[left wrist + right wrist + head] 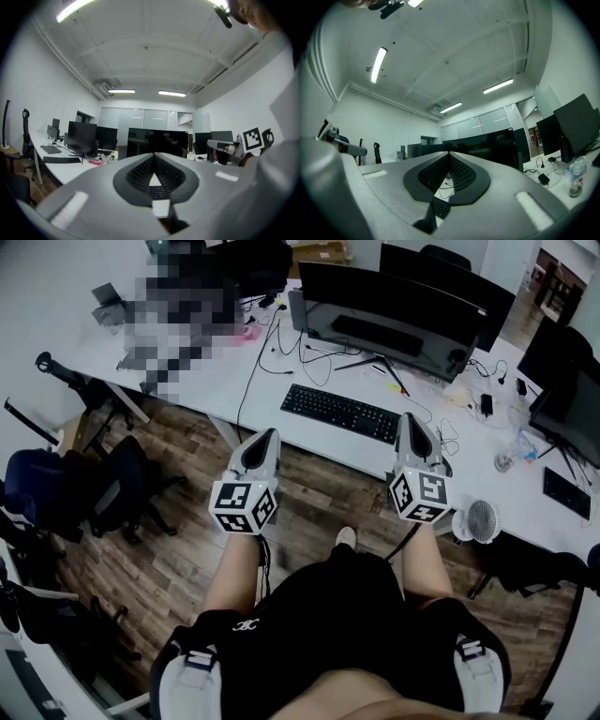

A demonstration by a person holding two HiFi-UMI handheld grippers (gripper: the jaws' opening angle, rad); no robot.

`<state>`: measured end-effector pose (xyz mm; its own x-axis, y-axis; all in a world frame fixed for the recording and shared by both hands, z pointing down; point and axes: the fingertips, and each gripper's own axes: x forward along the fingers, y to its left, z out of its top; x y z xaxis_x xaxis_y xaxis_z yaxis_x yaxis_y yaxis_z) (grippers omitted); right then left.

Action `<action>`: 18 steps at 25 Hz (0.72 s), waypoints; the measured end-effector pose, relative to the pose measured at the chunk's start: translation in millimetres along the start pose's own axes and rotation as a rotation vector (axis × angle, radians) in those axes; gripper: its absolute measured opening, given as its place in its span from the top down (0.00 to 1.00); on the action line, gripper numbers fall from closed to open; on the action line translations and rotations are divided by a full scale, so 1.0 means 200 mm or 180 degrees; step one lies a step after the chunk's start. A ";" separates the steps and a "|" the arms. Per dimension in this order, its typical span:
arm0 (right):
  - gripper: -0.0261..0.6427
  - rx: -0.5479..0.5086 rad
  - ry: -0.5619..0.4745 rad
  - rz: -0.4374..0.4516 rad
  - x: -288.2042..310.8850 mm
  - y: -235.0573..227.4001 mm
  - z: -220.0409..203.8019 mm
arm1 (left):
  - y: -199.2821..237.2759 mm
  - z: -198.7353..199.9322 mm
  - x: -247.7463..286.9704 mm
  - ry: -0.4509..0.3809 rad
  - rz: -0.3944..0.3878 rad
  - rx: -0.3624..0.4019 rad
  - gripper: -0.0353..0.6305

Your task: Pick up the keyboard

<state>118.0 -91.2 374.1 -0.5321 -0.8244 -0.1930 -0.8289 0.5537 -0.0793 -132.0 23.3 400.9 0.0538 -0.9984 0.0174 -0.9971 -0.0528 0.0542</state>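
The keyboard (340, 413) lies ahead of me on the white surface (234, 381), close to its near edge and in front of the wide monitor (389, 320), and it sits between my two tongs rather than off to one side. Its long axis runs across my line of reach, left to right, and it is slightly skewed: the left end is swung a little away from me and the right end comes closer to the surface's edge. Its long front side faces me. My right tongs (409, 418) are nearer, their tip just beside the keyboard's right end. My left tongs (269, 434) sit short of the left end, still over the wooden floor (178, 474) at the surface's edge. Both pairs point forward at roughly the same level, flanking the two short ends. Both are closed with nothing in them, and through each narrow gap I see only keys beyond. I judge they must open before taking hold, one on each end.
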 end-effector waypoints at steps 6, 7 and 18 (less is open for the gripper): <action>0.96 -0.0029 0.0036 -0.0014 0.40 -0.14 -0.04 | 0.14 0.07 0.42 0.0000 -0.0016 -0.0004 0.87; 0.95 -0.0032 0.0045 -0.0024 0.45 -0.17 -0.04 | 0.15 0.08 0.49 0.0008 -0.0031 0.0001 0.87; 0.96 -0.0090 0.0126 -0.0149 0.73 -0.37 -0.11 | 0.24 0.01 0.97 0.0148 -0.0266 -0.0108 0.87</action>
<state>98.2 -255.9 373.0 -0.4986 -0.8536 -0.1507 -0.8573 0.5113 -0.0596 -168.5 -173.6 404.3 0.1400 -0.9885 0.0577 -0.9867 -0.1344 0.0912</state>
